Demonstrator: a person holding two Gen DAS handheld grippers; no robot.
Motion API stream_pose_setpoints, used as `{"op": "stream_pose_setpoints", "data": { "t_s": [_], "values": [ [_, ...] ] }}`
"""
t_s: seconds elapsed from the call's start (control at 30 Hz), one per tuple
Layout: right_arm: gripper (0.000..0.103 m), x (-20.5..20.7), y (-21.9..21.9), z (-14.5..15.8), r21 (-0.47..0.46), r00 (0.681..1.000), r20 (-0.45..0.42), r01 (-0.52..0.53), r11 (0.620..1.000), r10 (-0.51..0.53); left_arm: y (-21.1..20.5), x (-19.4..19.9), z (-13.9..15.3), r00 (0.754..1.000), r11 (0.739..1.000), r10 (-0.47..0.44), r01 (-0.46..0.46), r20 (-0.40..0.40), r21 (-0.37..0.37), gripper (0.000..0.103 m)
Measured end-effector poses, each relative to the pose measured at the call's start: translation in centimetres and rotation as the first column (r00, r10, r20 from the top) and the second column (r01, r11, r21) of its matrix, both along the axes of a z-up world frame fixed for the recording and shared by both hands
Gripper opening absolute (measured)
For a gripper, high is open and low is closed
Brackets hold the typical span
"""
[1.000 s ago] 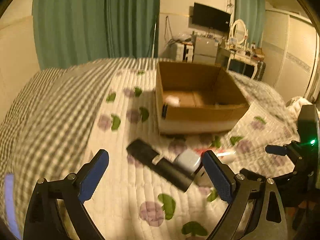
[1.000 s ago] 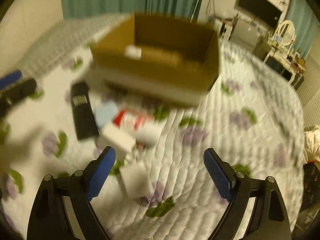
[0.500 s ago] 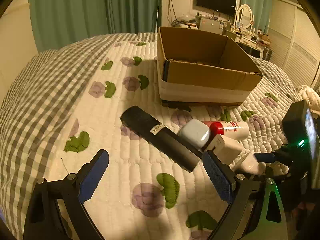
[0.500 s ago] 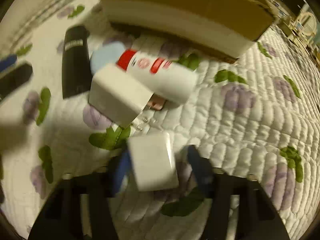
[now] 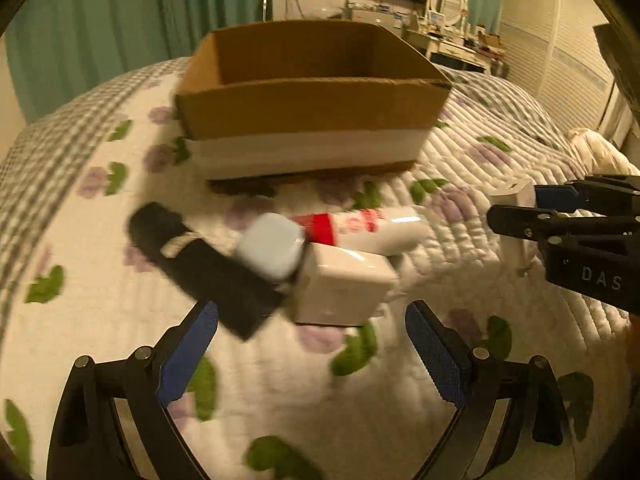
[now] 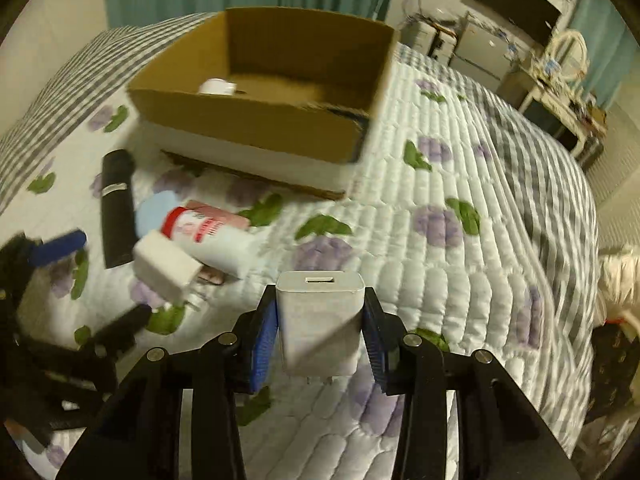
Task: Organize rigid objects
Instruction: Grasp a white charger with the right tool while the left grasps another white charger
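a quilted bed [image 6: 460,280] with an open cardboard box [image 6: 256,120]. the right gripper [image 6: 320,332] is clamped on a white charger [image 6: 320,320], lifted off the quilt, short of the box. the left gripper [image 5: 312,344] is spread wide and empty, low over a pile in front of the box: black tube [image 5: 208,268], blue case [image 5: 272,246], white adapter [image 5: 344,286], red-and-white bottle [image 5: 360,228]. one small white item [image 6: 218,87] lies in the box. most sorting seems left.
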State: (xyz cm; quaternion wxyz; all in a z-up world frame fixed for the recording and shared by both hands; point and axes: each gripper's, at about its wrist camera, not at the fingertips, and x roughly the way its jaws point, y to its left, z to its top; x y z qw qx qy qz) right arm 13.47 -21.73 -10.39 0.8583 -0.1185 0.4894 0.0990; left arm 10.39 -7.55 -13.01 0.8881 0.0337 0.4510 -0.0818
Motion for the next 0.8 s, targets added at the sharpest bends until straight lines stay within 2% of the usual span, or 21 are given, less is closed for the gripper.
{"op": "stream_pose_setpoints", "data": {
  "t_s": [0.17, 0.27, 0.3, 0.33, 0.37, 0.43, 0.67, 0.8],
  "values": [
    [0.04, 0.5, -0.9, -1.2, 0.067, 1.0, -0.018, 0.021, 0.998, -0.019, -1.8, 1.5, -1.4, 1.0, 1.0, -0.005, 0.005, -0.014, 0.026, 0.095],
    [0.04, 0.5, -1.1, -1.5, 0.088, 1.0, -0.022, 0.021, 0.996, -0.019, -3.0, 2.2, -2.1, 1.0, 0.995, -0.017, 0.015, 0.019, 0.098, 0.094],
    [0.04, 0.6, -1.1, -1.6, 0.093, 0.999, -0.025, 0.023, 0.995, -0.02, -3.4, 2.4, -2.4, 1.0, 0.993, -0.025, 0.023, 0.018, 0.114, 0.091],
    [0.04, 0.6, -1.2, -1.6, 0.098, 0.999, -0.027, 0.024, 0.995, -0.022, -3.6, 2.6, -2.7, 0.999, 0.992, -0.03, 0.028, 0.015, 0.125, 0.081],
    [0.04, 0.6, -1.2, -1.6, 0.104, 0.999, -0.028, 0.028, 0.994, -0.025, -3.8, 2.7, -3.0, 0.999, 0.991, -0.03, 0.029, 0.01, 0.133, 0.066],
    [0.04, 0.5, -1.4, -1.6, 0.111, 0.999, -0.027, 0.031, 0.993, -0.028, -3.9, 2.8, -3.4, 1.0, 0.988, -0.022, 0.023, -0.009, 0.156, 0.053],
    [0.04, 0.0, -1.1, -0.9, 0.096, 1.0, 0.008, 0.027, 0.995, -0.028, -2.2, 1.3, -1.2, 0.999, 0.998, -0.028, 0.029, -0.029, 0.059, 0.052],
    [0.04, -0.7, -1.0, 0.5, 0.094, 0.998, 0.056, 0.026, 0.995, -0.032, -1.1, -0.4, 1.4, 1.0, 1.0, -0.027, 0.027, 0.001, 0.007, 0.052]
  ]
}}
